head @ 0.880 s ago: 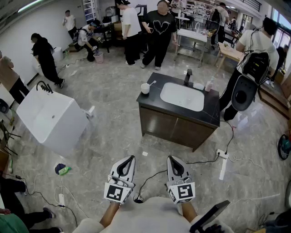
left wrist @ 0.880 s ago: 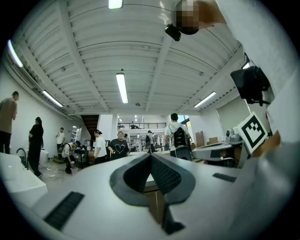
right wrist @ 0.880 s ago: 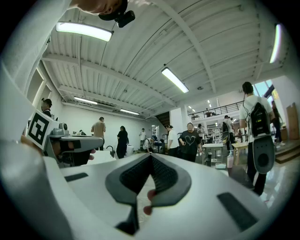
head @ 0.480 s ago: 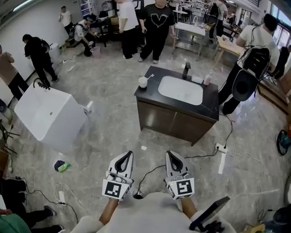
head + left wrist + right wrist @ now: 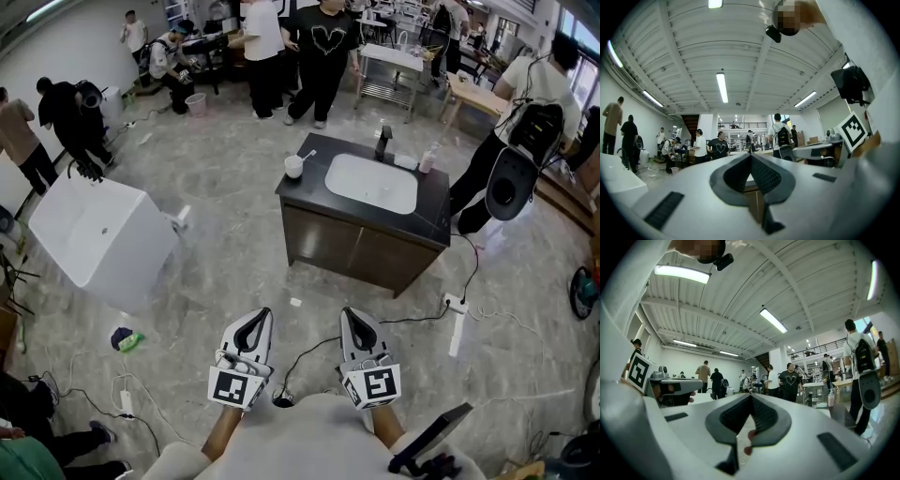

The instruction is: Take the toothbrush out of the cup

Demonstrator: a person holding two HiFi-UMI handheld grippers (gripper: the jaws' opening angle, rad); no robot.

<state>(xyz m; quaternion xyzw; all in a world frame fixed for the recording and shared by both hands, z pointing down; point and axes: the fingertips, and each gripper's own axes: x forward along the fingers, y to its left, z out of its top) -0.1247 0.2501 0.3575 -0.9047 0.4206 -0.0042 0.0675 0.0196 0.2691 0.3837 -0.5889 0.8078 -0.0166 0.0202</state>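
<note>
While the toothbrush (image 5: 307,155) sits in the cup (image 5: 293,168) at the counter (image 5: 432,212) corner, left gripper (image 5: 263,315) and right gripper (image 5: 349,315) hover far off, jaws pressed together, empty: nothing done.

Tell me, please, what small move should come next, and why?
Probably walk toward the vanity: the cup with the toothbrush stands on its left corner, well beyond the shut left gripper and right gripper.
</note>
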